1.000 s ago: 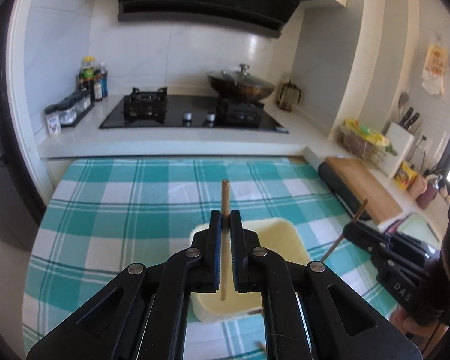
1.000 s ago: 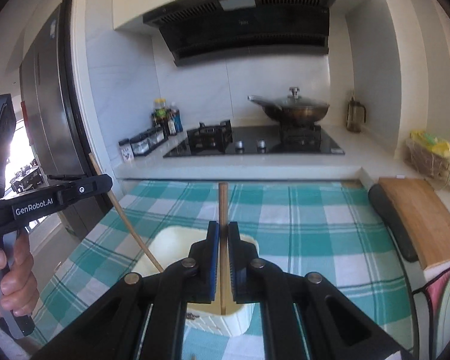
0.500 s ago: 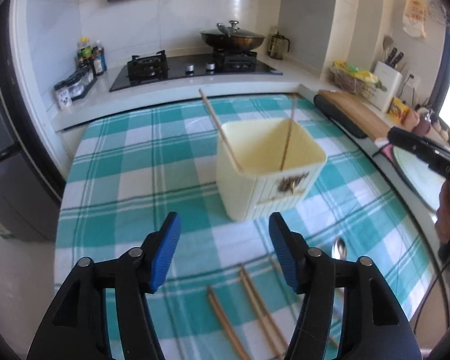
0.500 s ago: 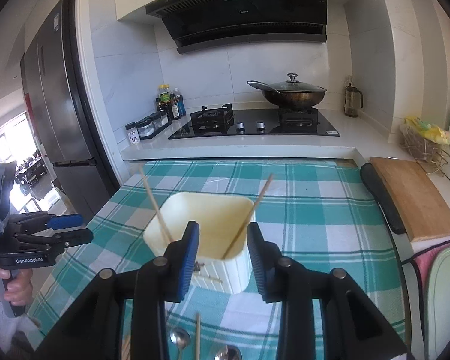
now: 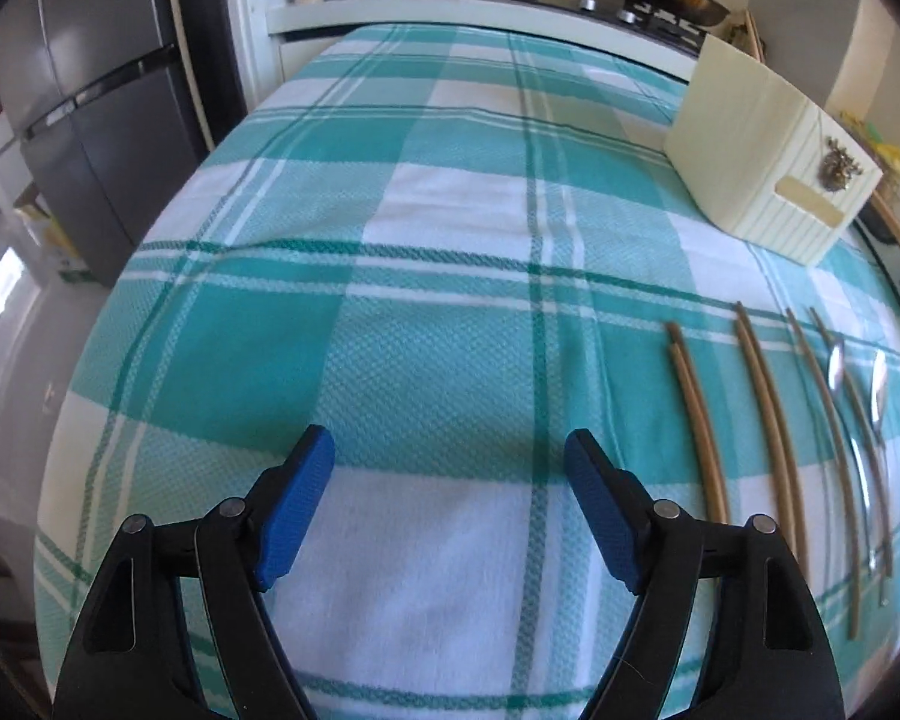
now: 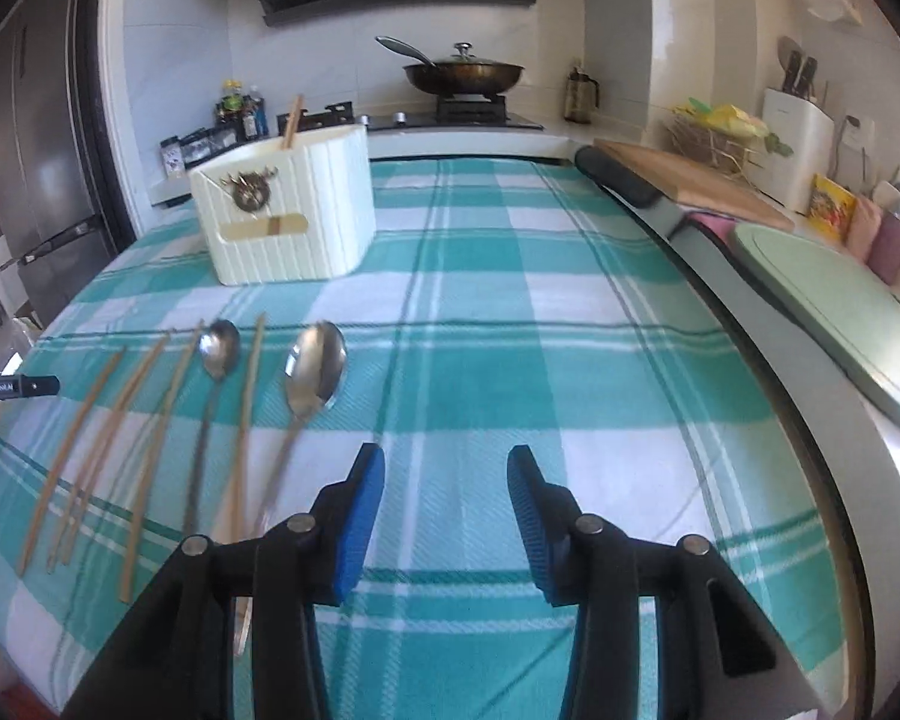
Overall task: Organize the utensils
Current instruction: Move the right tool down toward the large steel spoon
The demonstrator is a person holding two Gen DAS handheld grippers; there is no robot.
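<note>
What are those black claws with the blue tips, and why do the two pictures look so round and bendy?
They are grabbers that a person holds, one in each hand. Each carries a small wide-eye camera, which bends the picture. One picture looks past the left gripper, the other past the right gripper. Both are open and hold nothing. Below them is a green checked tablecloth. On it lie wooden chopsticks and two metal spoons. A cream utensil box stands farther back, with a chopstick poking out.
</note>
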